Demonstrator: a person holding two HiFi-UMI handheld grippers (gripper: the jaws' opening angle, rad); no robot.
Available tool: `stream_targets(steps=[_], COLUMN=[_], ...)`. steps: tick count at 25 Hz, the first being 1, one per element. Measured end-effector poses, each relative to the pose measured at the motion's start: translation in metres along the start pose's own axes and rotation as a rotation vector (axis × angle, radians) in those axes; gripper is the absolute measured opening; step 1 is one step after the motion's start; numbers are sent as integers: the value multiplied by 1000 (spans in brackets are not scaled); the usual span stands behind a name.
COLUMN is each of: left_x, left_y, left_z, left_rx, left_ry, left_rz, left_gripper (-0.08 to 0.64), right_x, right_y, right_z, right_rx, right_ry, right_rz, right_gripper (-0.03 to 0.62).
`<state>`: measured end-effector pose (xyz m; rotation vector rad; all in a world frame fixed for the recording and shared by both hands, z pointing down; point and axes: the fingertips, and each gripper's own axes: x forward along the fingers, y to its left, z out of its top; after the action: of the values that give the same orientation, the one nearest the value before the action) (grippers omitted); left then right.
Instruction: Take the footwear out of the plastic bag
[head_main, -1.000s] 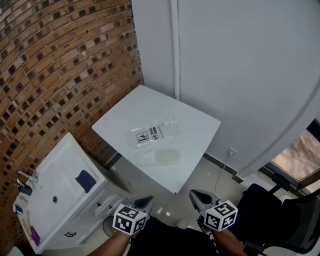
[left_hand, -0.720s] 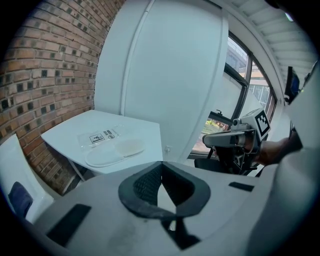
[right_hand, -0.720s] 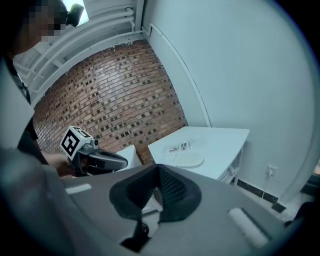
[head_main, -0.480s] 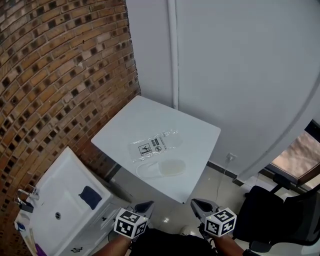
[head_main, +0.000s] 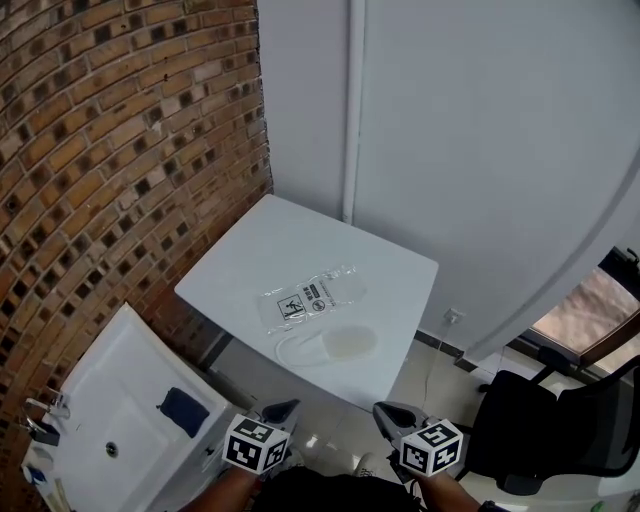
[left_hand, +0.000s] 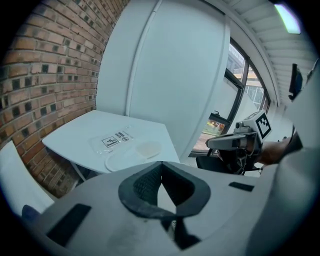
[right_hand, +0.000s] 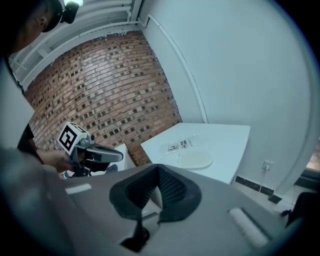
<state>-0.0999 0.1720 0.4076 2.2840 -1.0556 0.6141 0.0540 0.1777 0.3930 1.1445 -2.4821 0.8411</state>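
Note:
A clear plastic bag (head_main: 310, 297) with printed labels lies flat on the white table (head_main: 400, 270). A pale flat slipper (head_main: 345, 343) shows at its near end, towards the table's front edge. The bag (left_hand: 115, 140) and slipper (left_hand: 142, 149) also show in the left gripper view, and the bag (right_hand: 182, 145) and slipper (right_hand: 195, 160) in the right gripper view. My left gripper (head_main: 281, 411) and right gripper (head_main: 388, 413) hang side by side short of the table, over the floor. Both point at the table, well apart from the bag. Each has its jaws shut with nothing between them.
A brick wall (head_main: 110, 150) runs along the left and a white wall (head_main: 480, 150) stands behind the table. A white cabinet (head_main: 110, 420) with a blue item (head_main: 183, 410) on it stands low at the left. A black chair (head_main: 540, 430) is at the right.
Both grippers have drifted a little closer to the table. The bag and slipper lie where they were.

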Motion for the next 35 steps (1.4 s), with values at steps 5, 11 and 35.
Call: stream_targets(steps=[5, 11, 35], left_x=[-1, 1, -1], left_y=[13, 12, 12], left_z=[-4, -9, -2], left_rx=[-21, -19, -15], left_ry=[-9, -8, -19], left_rz=[-7, -23, 0], left_gripper=[8, 6, 6], right_x=[5, 5, 4], right_y=[8, 7, 5], right_z=[3, 0, 1], right_rx=[-14, -11, -21], right_ry=[18, 20, 27], right_rz=[-16, -35, -10], right_gripper=[0, 0, 0])
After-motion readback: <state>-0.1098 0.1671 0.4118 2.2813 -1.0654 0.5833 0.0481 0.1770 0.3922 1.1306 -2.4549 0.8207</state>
